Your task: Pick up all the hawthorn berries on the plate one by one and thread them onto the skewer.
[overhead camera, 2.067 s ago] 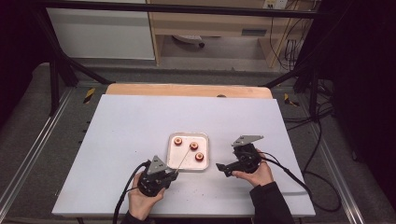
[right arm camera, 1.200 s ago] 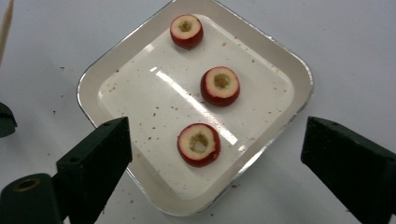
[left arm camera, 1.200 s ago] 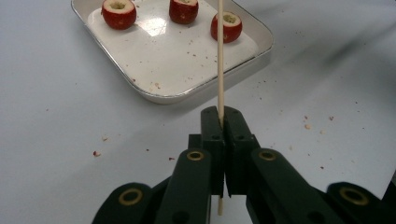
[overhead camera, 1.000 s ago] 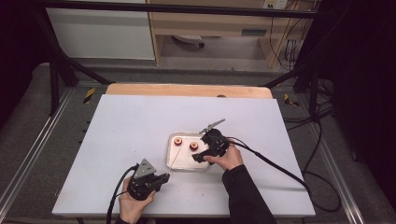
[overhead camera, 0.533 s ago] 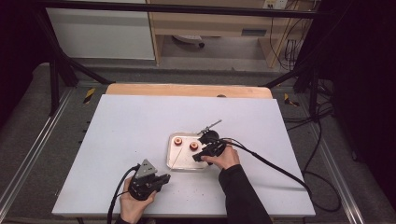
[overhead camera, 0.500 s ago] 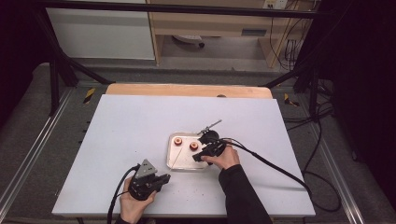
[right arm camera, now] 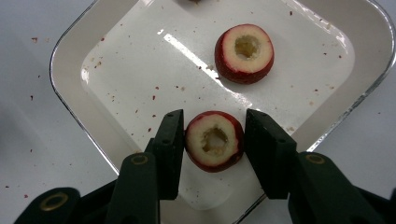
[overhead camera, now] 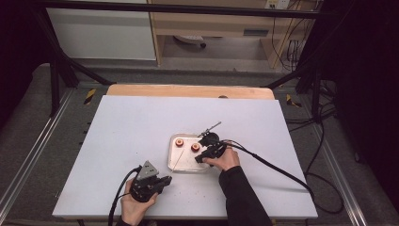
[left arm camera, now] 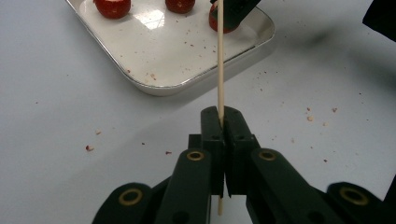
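Straddling a cored red fruit ring [right arm camera: 215,141], right tool [right arm camera: 212,140] spread, not yet touching; flesh looks soft, so pinch the skin sides lightly. Left tool [left arm camera: 223,122] clenched on thin wooden skewer [left arm camera: 220,70], near worktop's front edge; stiff, light, snappable.

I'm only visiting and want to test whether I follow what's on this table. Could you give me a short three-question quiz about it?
1. True or false: the left gripper is shut on a thin wooden skewer.
2. In the right gripper view, the cored red fruit piece between the jaws of the right gripper is: A) squeezed tight, B) framed by the jaws with gaps showing, C) outside the tray.
3. Fill in: the fruit pieces lie in a shallow metal ____.

Key: 1 true; 2 B; 3 tray.
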`<control>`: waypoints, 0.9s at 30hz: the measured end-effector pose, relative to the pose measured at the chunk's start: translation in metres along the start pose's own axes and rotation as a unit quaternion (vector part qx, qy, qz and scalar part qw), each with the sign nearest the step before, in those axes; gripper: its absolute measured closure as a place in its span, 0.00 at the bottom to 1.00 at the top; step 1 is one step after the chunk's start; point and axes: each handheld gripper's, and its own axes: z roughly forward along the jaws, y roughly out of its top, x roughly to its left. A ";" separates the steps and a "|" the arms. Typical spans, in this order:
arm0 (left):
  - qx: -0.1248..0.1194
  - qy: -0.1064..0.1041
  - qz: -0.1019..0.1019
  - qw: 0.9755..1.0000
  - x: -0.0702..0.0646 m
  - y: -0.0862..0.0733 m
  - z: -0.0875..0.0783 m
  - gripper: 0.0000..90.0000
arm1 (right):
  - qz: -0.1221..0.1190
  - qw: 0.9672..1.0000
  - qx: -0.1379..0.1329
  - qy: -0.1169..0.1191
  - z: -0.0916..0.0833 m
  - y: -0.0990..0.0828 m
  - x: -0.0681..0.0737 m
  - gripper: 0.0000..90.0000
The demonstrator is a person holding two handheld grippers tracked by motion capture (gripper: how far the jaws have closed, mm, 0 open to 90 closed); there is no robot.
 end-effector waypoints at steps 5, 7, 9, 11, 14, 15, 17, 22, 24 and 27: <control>0.000 0.000 0.000 1.000 0.000 0.000 0.000 0.98 | 0.008 1.000 0.002 0.001 -0.001 0.001 -0.001 0.66; -0.001 0.000 0.002 1.000 0.000 0.000 0.000 0.98 | 0.014 1.000 -0.005 0.003 -0.003 0.001 -0.001 0.66; -0.002 0.001 0.002 1.000 -0.001 0.000 0.000 0.98 | 0.015 1.000 -0.010 0.005 -0.005 0.001 -0.001 0.66; -0.004 0.001 0.001 1.000 -0.001 0.000 0.000 0.98 | 0.024 0.999 -0.024 0.008 -0.014 0.000 -0.001 0.66; -0.009 0.003 0.002 1.000 -0.003 0.000 0.000 0.98 | 0.027 0.999 -0.036 0.009 -0.020 -0.001 -0.001 0.66; -0.009 0.004 0.002 1.000 -0.004 0.001 0.000 0.98 | 0.028 0.999 -0.043 0.013 -0.024 -0.002 -0.002 0.66; -0.009 0.005 0.003 1.000 -0.005 0.002 0.001 0.98 | 0.038 0.997 -0.070 0.019 -0.033 -0.005 -0.005 0.66; -0.011 0.005 0.006 1.000 -0.011 0.005 0.006 0.98 | 0.049 0.992 -0.109 0.029 -0.044 -0.013 -0.010 0.66; -0.011 0.006 0.003 1.000 -0.014 0.006 0.009 0.98 | 0.060 0.989 -0.128 0.035 -0.049 -0.018 -0.013 0.66; -0.012 0.007 0.004 1.000 -0.019 0.008 0.013 0.98 | 0.075 0.984 -0.158 0.046 -0.055 -0.024 -0.016 0.66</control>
